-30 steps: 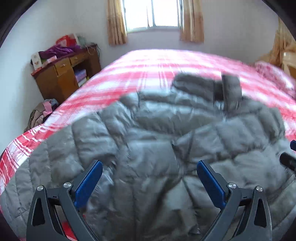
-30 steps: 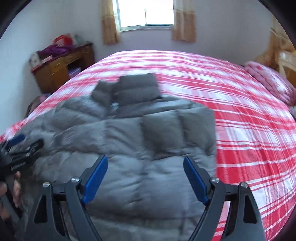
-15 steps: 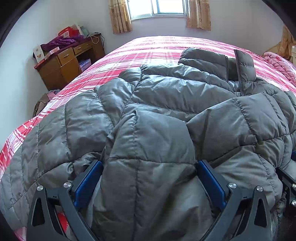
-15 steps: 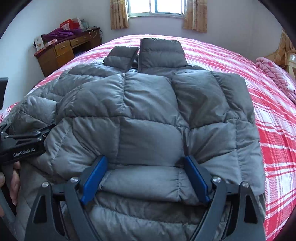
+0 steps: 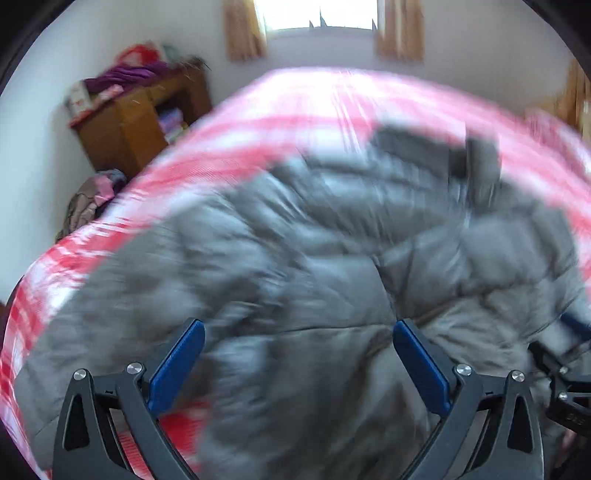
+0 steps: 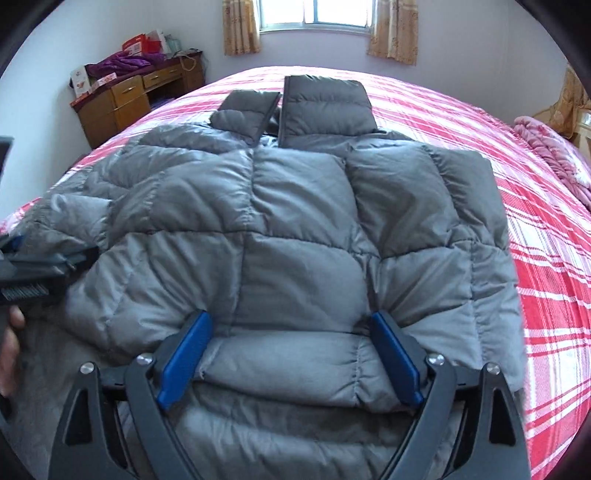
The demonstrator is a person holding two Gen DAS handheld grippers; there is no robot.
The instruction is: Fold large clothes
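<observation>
Bed (image 6: 480, 122) fills most of both views, covered in a red-and-white plaid spread, running away toward a curtained window (image 6: 317, 14) in the far wall. Grey quilted puffer jacket (image 6: 295, 221) lies spread flat on the near half of the bed, front up, collar (image 6: 325, 103) pointing toward the window and standing open in two flaps; its right edge is folded straight, with bare plaid showing just beside it. In the left wrist view the jacket (image 5: 314, 277) is smeared by motion blur, seams hard to read, plaid visible at its left edge and under the near hem. Wooden counter (image 6: 122, 99) with drawers stands against the left wall, piled with purple cloth and red boxes; a heap of clothes (image 5: 88, 199) sits on the floor below it. Pink bedding (image 6: 546, 144) lies bunched at the far right of the bed. Right tool (image 6: 291, 354): blue pads spread wide apart, one pad (image 6: 184, 365) pressed into the jacket's lower quilted band, the band bulging between the two, nothing pinched. Left tool (image 5: 299, 365): fingers likewise wide apart over the jacket's near hem, clamped on nothing. Left tool also shows at the left edge of the right wrist view, a hand (image 6: 9, 350) behind it.
</observation>
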